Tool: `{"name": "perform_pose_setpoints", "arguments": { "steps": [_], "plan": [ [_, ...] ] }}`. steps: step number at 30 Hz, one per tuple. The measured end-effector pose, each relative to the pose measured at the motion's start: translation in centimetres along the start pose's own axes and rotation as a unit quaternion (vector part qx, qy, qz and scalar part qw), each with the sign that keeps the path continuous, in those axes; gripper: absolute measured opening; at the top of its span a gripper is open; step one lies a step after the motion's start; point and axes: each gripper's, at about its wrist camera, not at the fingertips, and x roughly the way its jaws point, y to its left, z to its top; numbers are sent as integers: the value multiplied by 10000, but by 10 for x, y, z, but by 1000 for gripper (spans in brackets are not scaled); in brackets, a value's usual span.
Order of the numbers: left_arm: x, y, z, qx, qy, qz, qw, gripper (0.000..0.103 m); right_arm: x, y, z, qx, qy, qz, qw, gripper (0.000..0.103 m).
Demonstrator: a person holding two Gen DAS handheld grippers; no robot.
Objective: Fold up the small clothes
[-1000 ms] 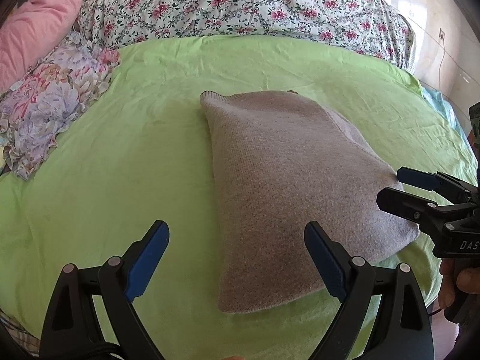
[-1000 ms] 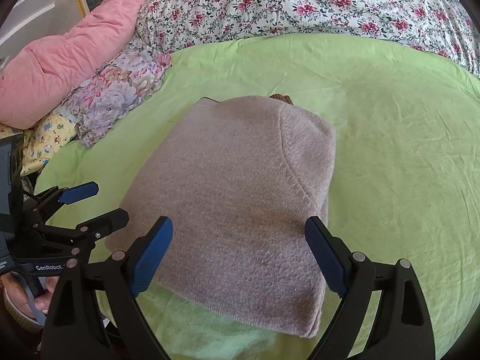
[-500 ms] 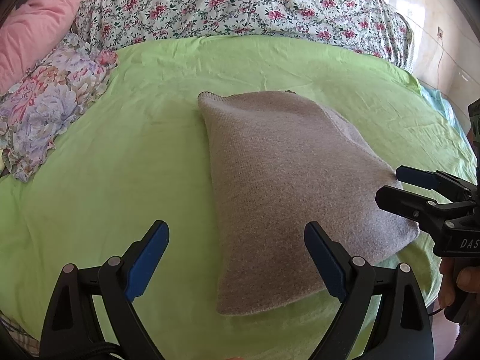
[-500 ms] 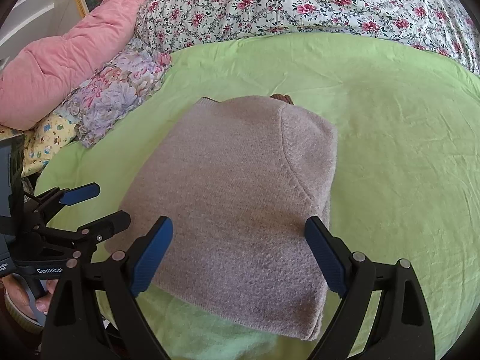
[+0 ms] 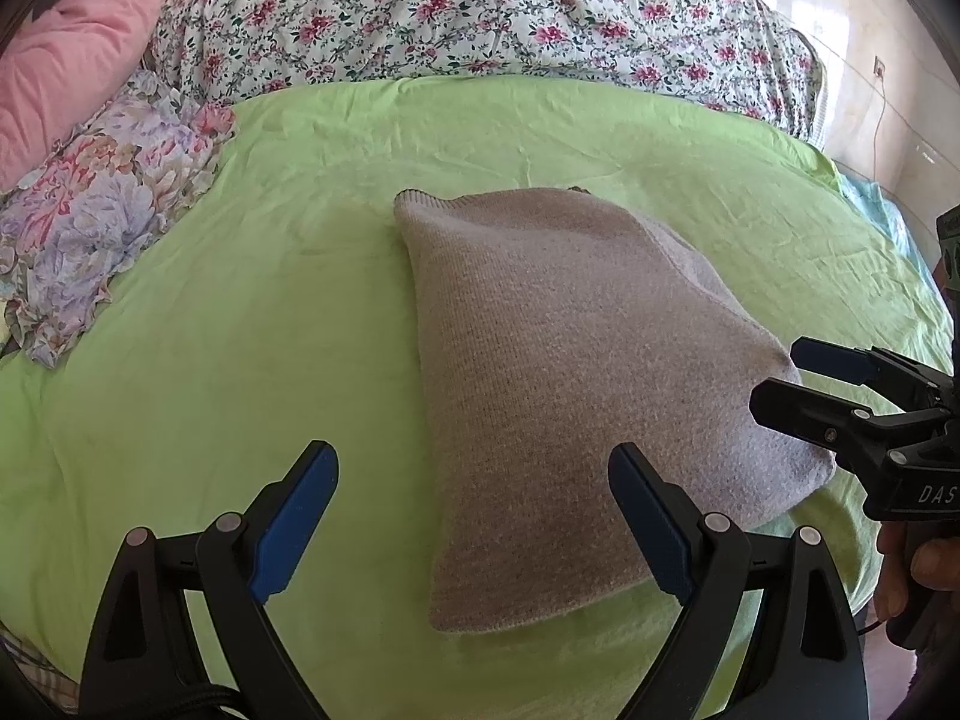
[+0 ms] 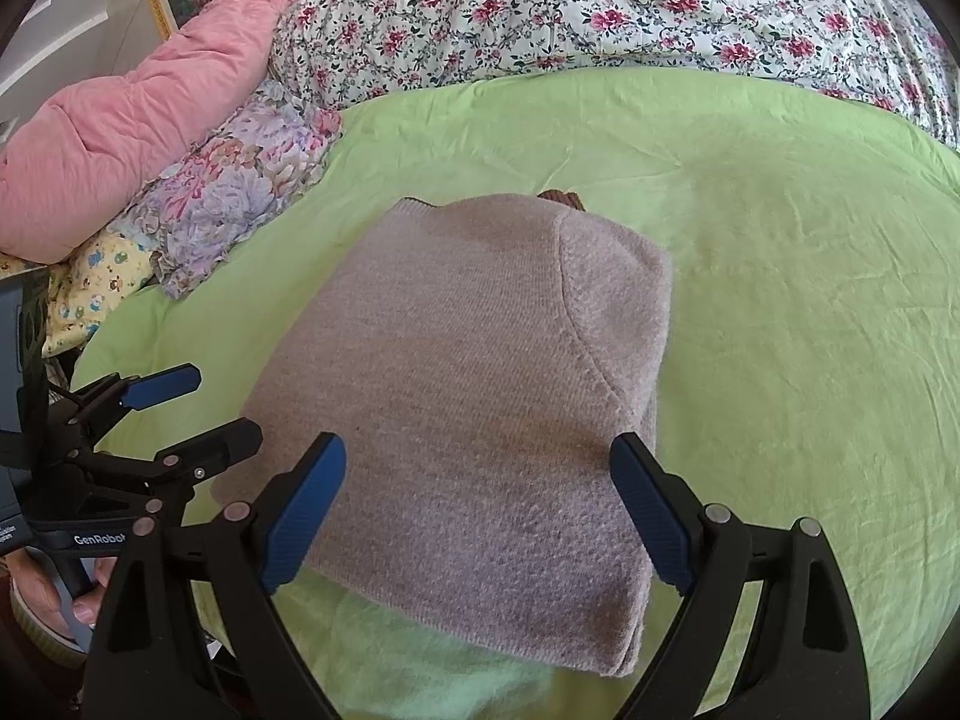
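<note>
Grey knit sweater (image 5: 576, 372) is lying folded into a compact block on the green sheet (image 5: 210, 330), roughly mid-bed, near edge toward the person; floral quilt (image 5: 480, 6) and pink duvet (image 6: 126, 114) are sitting well behind it, patterned pillow (image 5: 102, 210) off to its left

Left gripper (image 5: 474, 516) is hovering just short of the near-left corner, jaws standing wide, nothing between the pads. Right gripper (image 6: 480, 510) is doing the same over the near-right part of the block, jaws wide, pads clear of the fabric, not gripping

Handling read: it is looking like a soft, thick, light knit, so likely sagging and unfolding if lifted by one point. Fuzzy surface is probably giving good friction on the pads, no slip worry, nothing fragile. Layers are stacked, so a shallow pinch is risking taking only the top ply

Best hold, as a guess: both near corners at once, pads going over the full thickness at the folded edge, right one near the seam line (image 6: 591, 354), keeping the two grips level

A brown bit (image 6: 561, 197) is poking out at the far edge; cannot tell what it is
</note>
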Motion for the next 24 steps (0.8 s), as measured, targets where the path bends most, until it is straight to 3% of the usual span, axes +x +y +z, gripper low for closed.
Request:
{"name": "perform_pose_setpoints", "arguments": {
  "steps": [24],
  "plan": [
    [-4, -2, 1, 73, -56, -71, 9999, 92, -5, 2, 2, -5, -41, 30, 10000, 90]
  ]
}}
